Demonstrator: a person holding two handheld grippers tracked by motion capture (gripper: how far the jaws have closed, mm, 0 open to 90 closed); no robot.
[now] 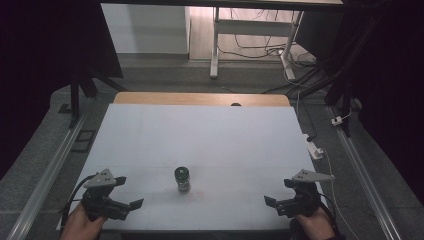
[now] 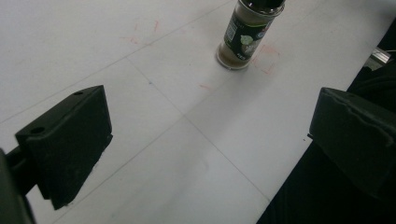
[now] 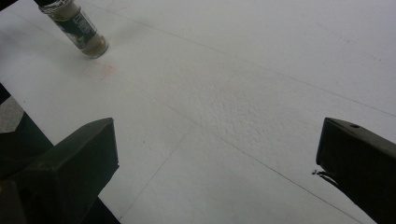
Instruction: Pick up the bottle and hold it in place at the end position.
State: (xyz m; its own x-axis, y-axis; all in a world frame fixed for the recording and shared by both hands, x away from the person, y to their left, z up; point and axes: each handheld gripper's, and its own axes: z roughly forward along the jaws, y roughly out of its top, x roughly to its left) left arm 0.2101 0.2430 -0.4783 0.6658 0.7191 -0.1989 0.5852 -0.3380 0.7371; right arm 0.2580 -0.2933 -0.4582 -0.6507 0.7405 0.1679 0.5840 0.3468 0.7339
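A small glass spice jar [image 1: 182, 180] with a dark lid and a dark label stands upright on the white table [image 1: 200, 135], near the front middle. It shows at the top of the left gripper view [image 2: 243, 32] and at the top left of the right gripper view [image 3: 77, 29]. My left gripper [image 1: 128, 192] sits at the front left corner, open, jaws wide apart with nothing between them [image 2: 210, 140]. My right gripper [image 1: 278, 192] sits at the front right, open and empty too [image 3: 219, 158]. Both are well clear of the jar.
Faint red marks [image 2: 266, 58] lie on the table beside the jar. Metal rails [image 1: 45, 175] run along both sides of the table. A white desk frame [image 1: 250, 35] and loose cables [image 1: 325, 155] lie beyond and to the right.
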